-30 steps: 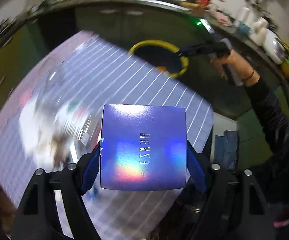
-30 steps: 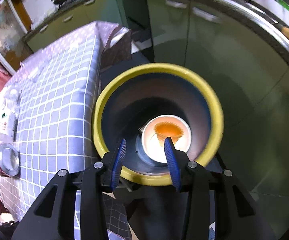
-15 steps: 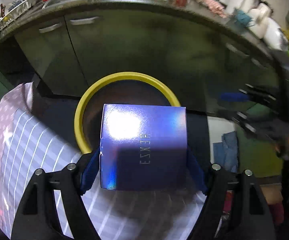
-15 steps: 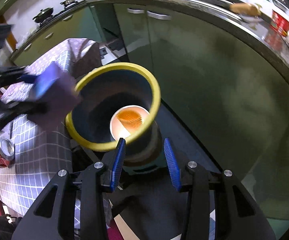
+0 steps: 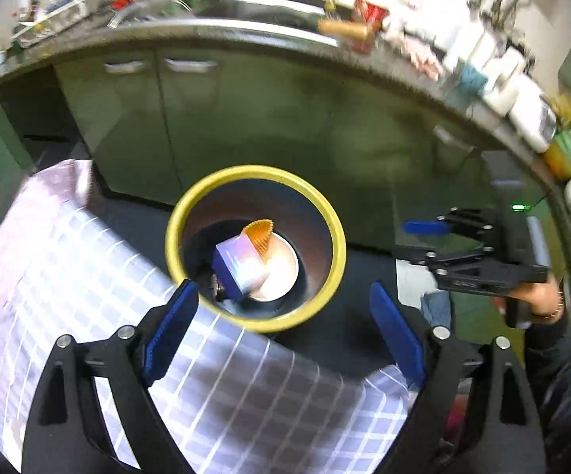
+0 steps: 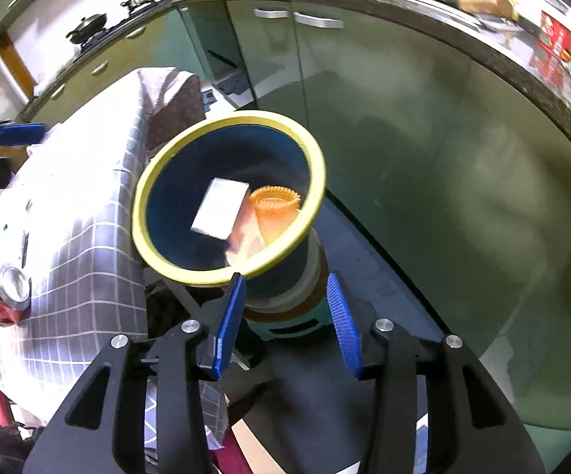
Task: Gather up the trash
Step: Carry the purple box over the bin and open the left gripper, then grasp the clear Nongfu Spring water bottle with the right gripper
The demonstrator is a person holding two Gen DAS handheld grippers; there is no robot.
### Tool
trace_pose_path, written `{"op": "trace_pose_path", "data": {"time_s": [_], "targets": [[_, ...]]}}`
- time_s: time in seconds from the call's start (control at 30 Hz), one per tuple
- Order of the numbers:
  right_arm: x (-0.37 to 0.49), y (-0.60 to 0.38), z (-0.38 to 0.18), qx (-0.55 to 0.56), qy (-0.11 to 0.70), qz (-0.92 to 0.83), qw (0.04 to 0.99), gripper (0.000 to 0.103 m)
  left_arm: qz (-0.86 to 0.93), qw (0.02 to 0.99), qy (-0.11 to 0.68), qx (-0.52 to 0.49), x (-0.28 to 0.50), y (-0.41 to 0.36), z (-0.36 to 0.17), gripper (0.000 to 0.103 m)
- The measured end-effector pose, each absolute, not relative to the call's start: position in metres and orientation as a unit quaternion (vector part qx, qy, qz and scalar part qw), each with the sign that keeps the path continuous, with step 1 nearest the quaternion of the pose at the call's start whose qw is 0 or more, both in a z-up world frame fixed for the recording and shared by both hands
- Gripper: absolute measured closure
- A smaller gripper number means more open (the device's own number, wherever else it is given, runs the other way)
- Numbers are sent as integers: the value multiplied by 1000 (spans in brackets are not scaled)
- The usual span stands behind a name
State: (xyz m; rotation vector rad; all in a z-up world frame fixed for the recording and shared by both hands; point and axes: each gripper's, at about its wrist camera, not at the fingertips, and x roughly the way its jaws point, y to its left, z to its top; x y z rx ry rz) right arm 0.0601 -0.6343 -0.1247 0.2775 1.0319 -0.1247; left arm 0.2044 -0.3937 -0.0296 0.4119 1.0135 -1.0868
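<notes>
A: Where was the blue box [image 5: 235, 264]?
B: Inside the yellow-rimmed bin [image 5: 327, 213], beside the orange cup.
A: The claws?
B: The left claw [image 5: 281, 324] had just been opening, wide and empty; the right claw [image 6: 287, 322] stood partly open, empty.

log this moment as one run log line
step: box dropped | box: in bin | left gripper: just opened, empty | right gripper: open, empty

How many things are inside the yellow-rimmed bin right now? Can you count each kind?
Shiny blue cardboard box: 1
White paper plate: 1
Orange pleated paper cupcake liner: 1
Total inside the blue bin with the yellow rim: 3 that I can see; anything under them is hidden.
</notes>
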Motion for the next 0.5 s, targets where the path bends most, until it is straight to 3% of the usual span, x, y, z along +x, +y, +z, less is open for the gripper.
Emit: {"op": "trace_pose_path", "data": {"time_s": [0.27, 0.5], "targets": [[82, -553, -87, 75, 479, 14, 875, 59, -410, 810, 407, 98, 163, -239, 9, 12], [127, -433, -64, 1, 486, 138, 863, 59, -293, 864, 408, 35, 135, -113, -12, 12]]}}
